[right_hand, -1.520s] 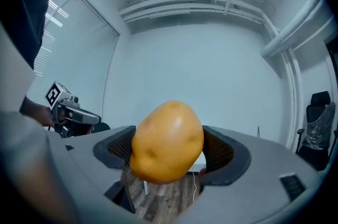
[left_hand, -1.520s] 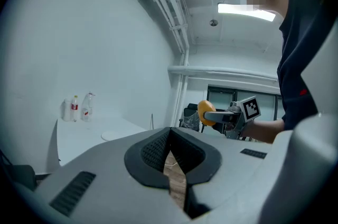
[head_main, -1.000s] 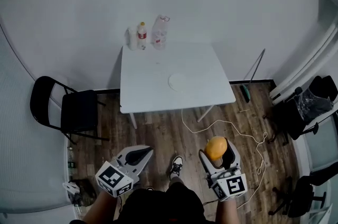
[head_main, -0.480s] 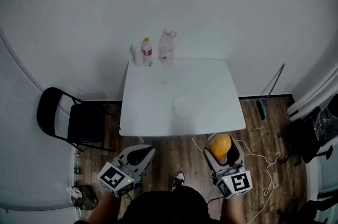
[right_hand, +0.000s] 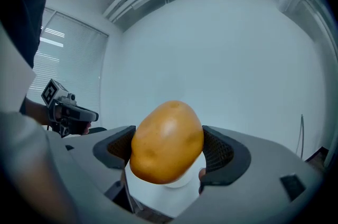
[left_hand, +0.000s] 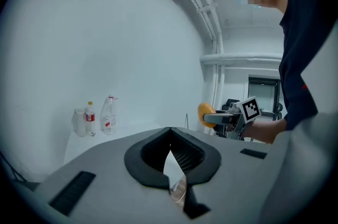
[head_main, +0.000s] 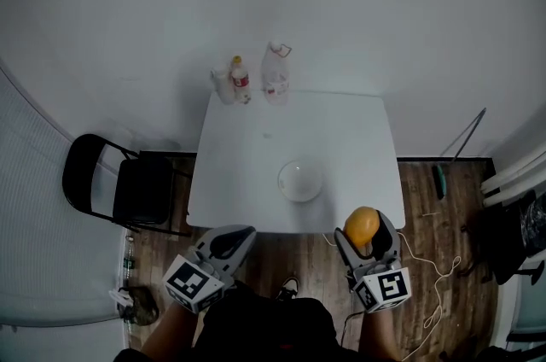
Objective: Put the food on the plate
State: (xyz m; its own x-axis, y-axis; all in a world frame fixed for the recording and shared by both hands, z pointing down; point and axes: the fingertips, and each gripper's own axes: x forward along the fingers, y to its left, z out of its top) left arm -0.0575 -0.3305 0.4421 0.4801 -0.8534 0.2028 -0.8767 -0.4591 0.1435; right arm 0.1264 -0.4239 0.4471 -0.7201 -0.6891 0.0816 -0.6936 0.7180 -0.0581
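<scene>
A round orange-yellow food item (head_main: 362, 225) (right_hand: 167, 141) sits between the jaws of my right gripper (head_main: 364, 230) (right_hand: 168, 139), which is shut on it. It hangs just off the near right edge of the white table (head_main: 256, 181). A small white plate (head_main: 300, 179) lies near the table's front, to the upper left of the food. My left gripper (head_main: 232, 237) (left_hand: 170, 132) hovers below the table's front left edge, jaws shut with nothing in them. In the left gripper view the food (left_hand: 205, 112) shows at the right, beyond the jaws.
Two bottles (head_main: 241, 78) (head_main: 275, 72) and a white cup (head_main: 223, 84) stand at the table's far edge. A black chair (head_main: 128, 188) is left of the table. A white cable (head_main: 431, 300) lies on the wooden floor at right, near dark gear (head_main: 520, 232).
The table and plate have come closer in the head view. Both grippers now hover near the table's front edge. The right gripper still holds the food; the left stays shut.
</scene>
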